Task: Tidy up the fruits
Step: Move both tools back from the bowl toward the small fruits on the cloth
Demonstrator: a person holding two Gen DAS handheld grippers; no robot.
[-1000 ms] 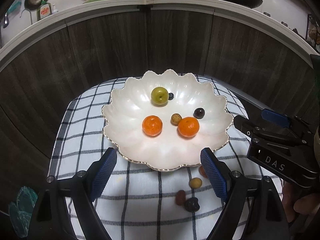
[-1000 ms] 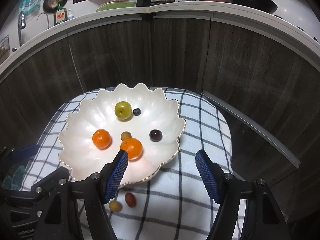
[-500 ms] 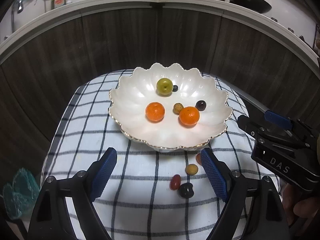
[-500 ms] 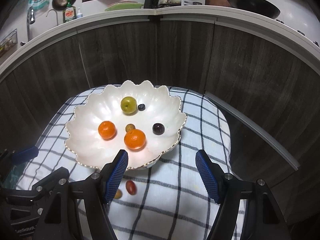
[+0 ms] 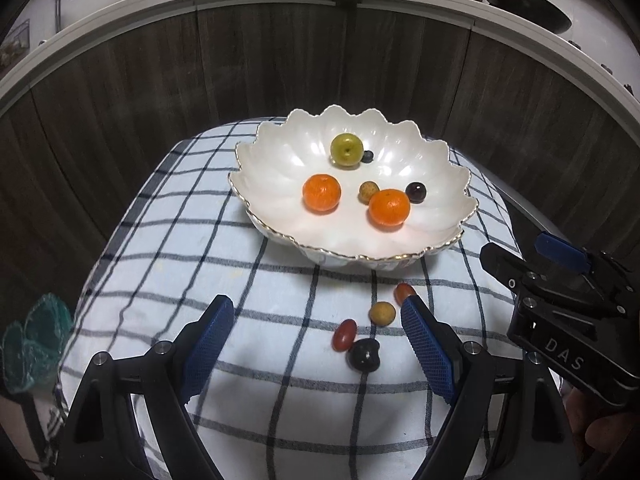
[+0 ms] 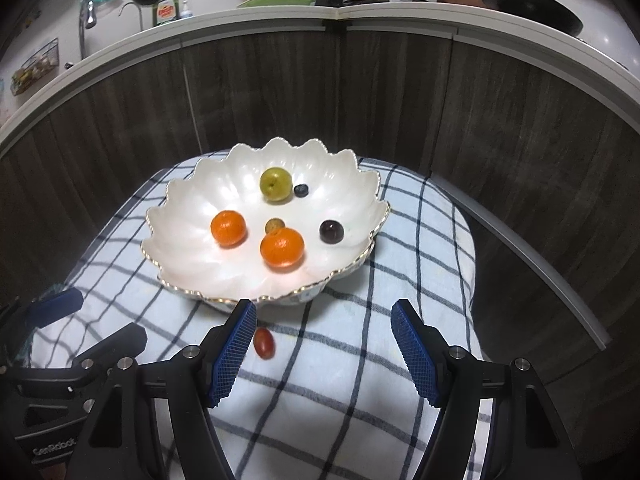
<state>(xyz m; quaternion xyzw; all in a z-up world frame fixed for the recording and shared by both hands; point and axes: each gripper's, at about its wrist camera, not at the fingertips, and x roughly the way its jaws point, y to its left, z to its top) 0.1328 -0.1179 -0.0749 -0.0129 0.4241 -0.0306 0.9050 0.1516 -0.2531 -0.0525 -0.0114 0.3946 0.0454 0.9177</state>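
A white scalloped bowl (image 5: 440,236) (image 6: 176,276) sits on a checked cloth and holds two oranges (image 5: 321,192) (image 6: 282,247), a green fruit (image 5: 346,150) (image 6: 275,184), a dark plum (image 5: 415,192) (image 6: 331,231), a blueberry and a small yellowish fruit. On the cloth in front of the bowl lie a red grape tomato (image 5: 344,334), a yellow fruit (image 5: 382,313), a dark fruit (image 5: 363,355) and another red one (image 5: 405,292) (image 6: 264,342). My left gripper (image 5: 316,340) stands open above the cloth, the loose fruits near its right finger. My right gripper (image 6: 324,344) is open too, empty.
The cloth (image 5: 180,248) covers a small rounded table in front of dark wood panels (image 5: 272,64). A white counter (image 6: 240,20) with dish soap, a pan and dishes runs behind. A green mesh thing (image 5: 32,344) lies at the left. The right gripper's body (image 5: 568,320) shows at the right.
Both grippers have drawn back from the bowl and sunk a little. The bowl now sits farther up in both views, and the loose fruits on the cloth show more fully.
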